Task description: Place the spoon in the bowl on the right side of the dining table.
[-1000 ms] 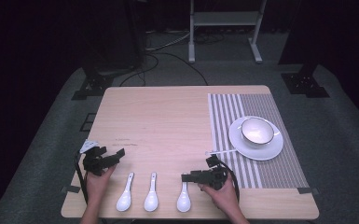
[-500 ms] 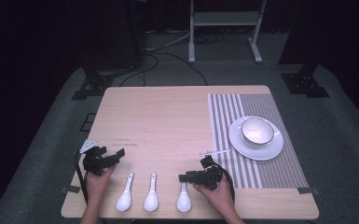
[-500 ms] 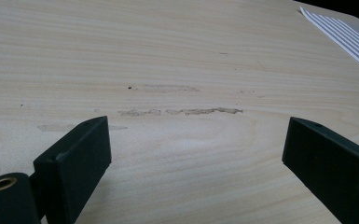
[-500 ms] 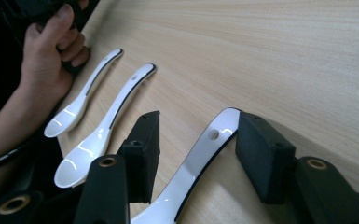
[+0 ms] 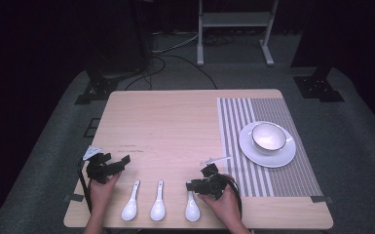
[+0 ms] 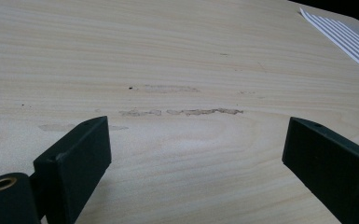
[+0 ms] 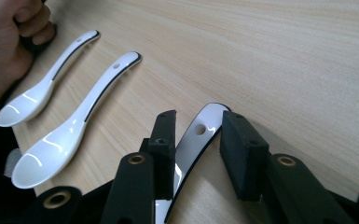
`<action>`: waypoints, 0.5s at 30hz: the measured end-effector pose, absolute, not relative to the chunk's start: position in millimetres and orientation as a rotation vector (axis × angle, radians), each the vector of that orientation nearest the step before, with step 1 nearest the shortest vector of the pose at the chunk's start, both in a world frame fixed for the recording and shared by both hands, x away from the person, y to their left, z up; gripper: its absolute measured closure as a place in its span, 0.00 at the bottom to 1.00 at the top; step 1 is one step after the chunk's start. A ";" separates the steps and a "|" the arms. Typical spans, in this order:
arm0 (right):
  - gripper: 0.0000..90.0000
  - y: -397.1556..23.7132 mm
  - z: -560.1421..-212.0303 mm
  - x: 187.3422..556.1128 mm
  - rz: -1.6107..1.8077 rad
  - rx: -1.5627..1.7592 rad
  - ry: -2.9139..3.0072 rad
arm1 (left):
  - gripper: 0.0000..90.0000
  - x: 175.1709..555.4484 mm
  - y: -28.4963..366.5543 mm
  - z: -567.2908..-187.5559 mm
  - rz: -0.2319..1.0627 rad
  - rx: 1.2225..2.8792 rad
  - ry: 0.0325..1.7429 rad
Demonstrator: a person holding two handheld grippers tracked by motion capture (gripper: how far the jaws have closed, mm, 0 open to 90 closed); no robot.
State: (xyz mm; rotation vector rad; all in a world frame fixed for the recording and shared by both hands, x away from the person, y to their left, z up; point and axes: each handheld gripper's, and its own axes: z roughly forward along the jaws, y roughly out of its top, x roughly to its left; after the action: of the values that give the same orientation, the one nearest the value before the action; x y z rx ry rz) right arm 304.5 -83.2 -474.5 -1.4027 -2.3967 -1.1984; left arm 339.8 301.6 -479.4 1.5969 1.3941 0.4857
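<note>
My right gripper [image 7: 193, 140] has slid left from beside the striped mat [image 5: 268, 165] to the nearest of the three white spoons [image 7: 191, 144], and its jaws have just been closing around the handle; so I judge the pickup is under way; the jaws stand narrowly apart, one beside the handle, the other with a gap, spoon flat on the table [image 5: 175, 126]; my left gripper [image 6: 196, 154] rests wide apart, holding nothing.

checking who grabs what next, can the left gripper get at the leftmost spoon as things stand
Probably yes. The left gripper has its jaws wide open over bare table, and the leftmost spoon lies just beside that hand with nothing between them.
</note>
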 end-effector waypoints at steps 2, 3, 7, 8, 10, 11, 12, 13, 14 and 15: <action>0.73 -81.1 -473.1 303.8 -1.184 -1.401 -2.423 | 0.07 339.9 301.5 -479.4 0.486 1.598 1.394; 0.73 -79.4 -472.1 303.4 -1.172 -1.404 -2.443 | 0.07 339.9 301.4 -479.4 0.486 1.599 1.393; 0.78 -77.6 -471.1 302.7 -1.159 -1.410 -2.478 | 0.07 339.9 301.4 -479.4 0.487 1.599 1.393; 0.79 -78.0 -471.2 303.1 -1.158 -1.409 -2.479 | 0.07 339.8 301.4 -479.4 0.486 1.599 1.393; 0.82 -79.1 -470.9 305.1 -1.140 -1.409 -2.470 | 0.07 339.9 301.5 -479.4 0.486 1.598 1.394; 0.82 -79.1 -470.9 305.1 -1.140 -1.409 -2.470 | 0.07 339.9 301.5 -479.5 0.486 1.598 1.394; 0.83 -79.4 -470.2 306.1 -1.124 -1.403 -2.475 | 0.07 340.0 301.7 -479.4 0.485 1.599 1.394; 0.84 -79.6 -469.1 307.4 -1.101 -1.399 -2.481 | 0.07 340.1 301.7 -479.4 0.485 1.600 1.394; 0.84 -80.0 -468.1 308.2 -1.083 -1.397 -2.491 | 0.07 340.2 301.7 -479.5 0.486 1.601 1.393; 0.84 -80.2 -467.7 308.5 -1.076 -1.395 -2.497 | 0.07 340.2 301.7 -479.4 0.489 1.600 1.392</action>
State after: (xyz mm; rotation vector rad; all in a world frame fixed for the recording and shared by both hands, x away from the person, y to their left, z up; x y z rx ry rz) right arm 308.5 -80.2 -467.7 -1.3947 -2.4972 -1.0765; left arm 340.2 301.7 -479.4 1.6001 1.3925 0.4888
